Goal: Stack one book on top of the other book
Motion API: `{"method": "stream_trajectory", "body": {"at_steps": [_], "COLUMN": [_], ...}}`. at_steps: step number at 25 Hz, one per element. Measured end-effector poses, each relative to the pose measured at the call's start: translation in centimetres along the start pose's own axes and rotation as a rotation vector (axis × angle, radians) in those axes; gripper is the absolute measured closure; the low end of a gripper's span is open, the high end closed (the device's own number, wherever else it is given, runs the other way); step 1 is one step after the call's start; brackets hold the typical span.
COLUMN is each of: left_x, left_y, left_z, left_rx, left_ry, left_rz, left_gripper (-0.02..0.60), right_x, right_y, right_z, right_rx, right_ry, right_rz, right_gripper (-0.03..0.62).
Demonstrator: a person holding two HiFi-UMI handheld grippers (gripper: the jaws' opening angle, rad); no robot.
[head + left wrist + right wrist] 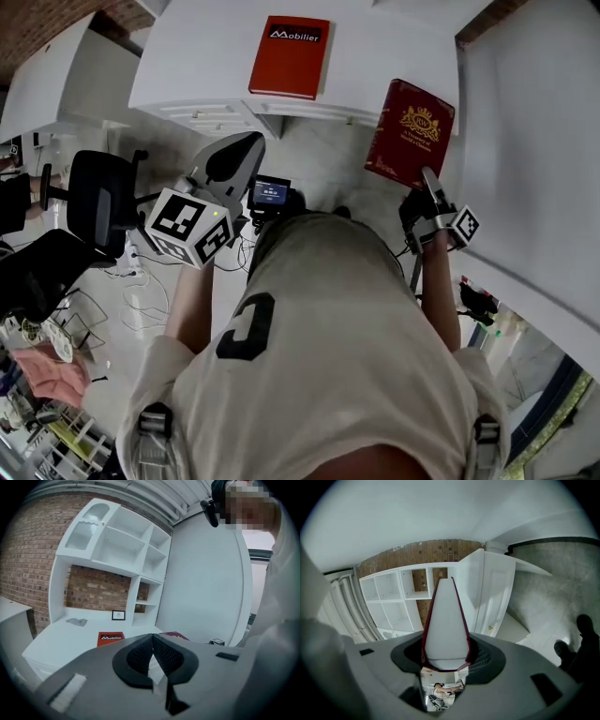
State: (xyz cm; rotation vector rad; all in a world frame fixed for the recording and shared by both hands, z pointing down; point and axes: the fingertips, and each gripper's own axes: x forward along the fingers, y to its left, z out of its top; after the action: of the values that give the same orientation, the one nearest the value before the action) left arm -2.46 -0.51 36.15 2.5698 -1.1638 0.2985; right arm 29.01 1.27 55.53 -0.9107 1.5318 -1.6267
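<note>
In the left gripper view the maroon book (pixel 174 634) is almost wholly hidden behind the left gripper (pixel 152 638), and the small frame (pixel 118 615) on the table (pixel 61 641) is too small to make out. In the head view the book's gold lettering (pixel 413 130) is too small to read.

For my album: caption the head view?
Right gripper holds a dark red book; an orange book lies on the white desk.

Orange book (pixel 290 56) flat; maroon book (pixel 410 131) airborne, tilted.

orange-red book (pixel 290 56), maroon gold-crested book (pixel 410 132)
</note>
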Motion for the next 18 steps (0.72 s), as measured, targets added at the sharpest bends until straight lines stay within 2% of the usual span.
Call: {"method": "stream_trajectory", "body": {"at_steps": [9,14,18], "left_x": [4.6,5.1,4.8], "left_y": [-6.5,-8.7,-8.8], "left_z": [-0.1,-0.2,-0.4], "left_rx": [0.058,0.078,0.076], "left_ry": [0.037,0.061,0.081], "left_rz": [-0.031,-0.011,0.021], "left_gripper": [0.578,0.578,0.578], "right_x": [-1.8,-1.7,-0.4], "right_y": [-0.2,0.0,0.9], "right_z": [3.6,4.2,4.2], "right_rx": [0.035,0.056,0.066], "right_ry": [0.019,0.058,0.091], "right_rz": [0.042,0.047,0.063], "right_gripper": [0.391,0.391,0.391]}}
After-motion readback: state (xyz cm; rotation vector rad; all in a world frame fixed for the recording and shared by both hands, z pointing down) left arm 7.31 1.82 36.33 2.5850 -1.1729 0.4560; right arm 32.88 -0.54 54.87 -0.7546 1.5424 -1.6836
